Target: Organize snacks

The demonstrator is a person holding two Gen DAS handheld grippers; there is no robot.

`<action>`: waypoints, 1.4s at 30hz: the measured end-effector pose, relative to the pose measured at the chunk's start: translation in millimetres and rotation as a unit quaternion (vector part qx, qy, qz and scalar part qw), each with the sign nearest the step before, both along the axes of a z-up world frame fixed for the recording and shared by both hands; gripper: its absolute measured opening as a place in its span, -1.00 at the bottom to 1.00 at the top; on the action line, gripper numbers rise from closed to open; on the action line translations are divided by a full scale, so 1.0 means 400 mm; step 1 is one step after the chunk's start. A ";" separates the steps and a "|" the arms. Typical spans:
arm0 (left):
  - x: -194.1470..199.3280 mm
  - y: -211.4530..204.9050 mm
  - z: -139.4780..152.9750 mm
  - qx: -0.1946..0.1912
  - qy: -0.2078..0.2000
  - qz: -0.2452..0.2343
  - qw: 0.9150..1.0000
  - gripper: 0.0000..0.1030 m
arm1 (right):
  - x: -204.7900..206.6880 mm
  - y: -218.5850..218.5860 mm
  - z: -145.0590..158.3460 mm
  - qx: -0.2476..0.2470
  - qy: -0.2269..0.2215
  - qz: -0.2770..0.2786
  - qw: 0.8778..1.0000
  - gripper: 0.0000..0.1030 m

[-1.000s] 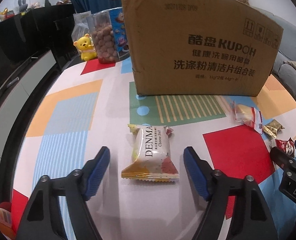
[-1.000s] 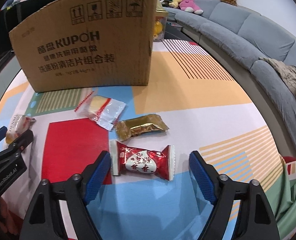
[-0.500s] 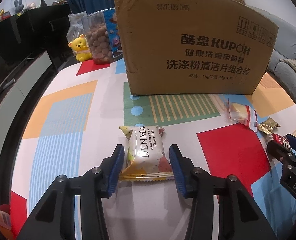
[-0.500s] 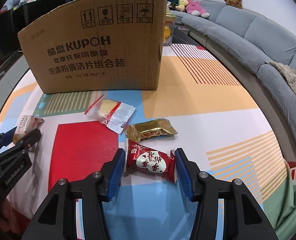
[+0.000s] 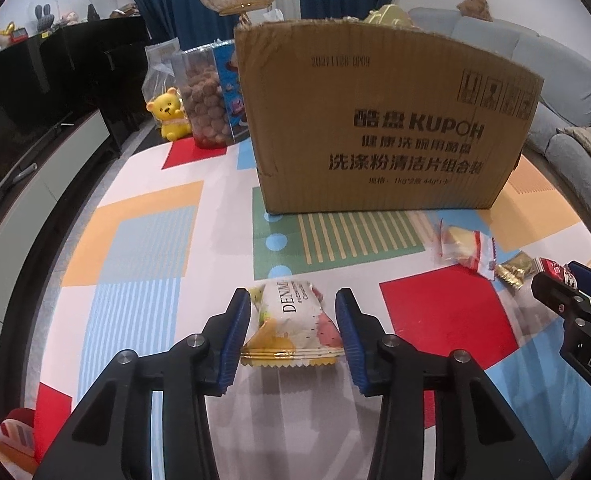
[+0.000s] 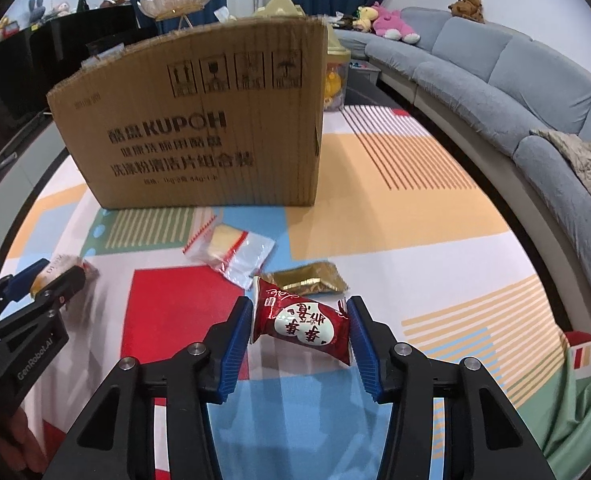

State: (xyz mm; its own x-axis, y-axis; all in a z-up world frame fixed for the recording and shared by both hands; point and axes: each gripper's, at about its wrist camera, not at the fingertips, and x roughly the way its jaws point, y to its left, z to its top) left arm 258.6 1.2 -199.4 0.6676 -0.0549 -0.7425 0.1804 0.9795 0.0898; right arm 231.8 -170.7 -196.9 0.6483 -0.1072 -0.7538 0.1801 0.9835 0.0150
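A white DENMA cheese snack packet [image 5: 295,320] lies on the colourful tablecloth [image 5: 143,248]. My left gripper [image 5: 292,300] is closing on it, and both blue pads touch its sides. In the right wrist view a red snack packet [image 6: 301,326] sits tilted between the closing pads of my right gripper [image 6: 299,308], pinched and slightly off the cloth. Just beyond it lie a gold packet [image 6: 307,280] and a clear packet with a yellow cake [image 6: 231,252]. An open cardboard box [image 5: 383,120] stands at the back of the table.
A yellow bear figure [image 5: 171,120] and a jar of round brown snacks [image 5: 207,112] stand left of the box. A grey sofa [image 6: 495,92] curves along the right side. A black cabinet [image 5: 35,92] runs past the left table edge.
Both grippers' jaws have come in from wide open onto their packets. The red packet has tipped and risen a little with the right gripper; the white packet stays on the cloth.
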 end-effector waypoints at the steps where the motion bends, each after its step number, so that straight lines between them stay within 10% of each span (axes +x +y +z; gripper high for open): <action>1: -0.002 0.000 0.006 -0.001 -0.001 0.001 1.000 -0.20 | -0.001 0.000 0.007 0.000 -0.003 0.001 1.000 -0.04; 6: -0.005 -0.001 0.030 0.000 0.002 0.001 1.000 -0.68 | 0.000 -0.002 0.035 -0.002 -0.017 0.006 1.000 -0.04; 14: -0.026 0.005 0.015 0.004 0.022 0.007 1.000 -0.73 | -0.007 0.006 0.064 -0.001 -0.030 0.018 0.999 -0.05; 18: -0.043 0.024 0.026 -0.007 0.017 0.033 0.999 0.19 | -0.010 0.008 0.068 0.003 -0.032 0.021 0.999 -0.05; 29: -0.030 0.004 -0.004 -0.006 0.037 0.061 0.997 0.33 | -0.006 -0.005 0.059 0.012 -0.025 0.016 0.999 -0.05; 42: -0.015 -0.032 -0.062 -0.004 0.056 0.050 0.997 -0.26 | 0.005 -0.032 0.038 0.026 -0.011 0.002 1.000 -0.05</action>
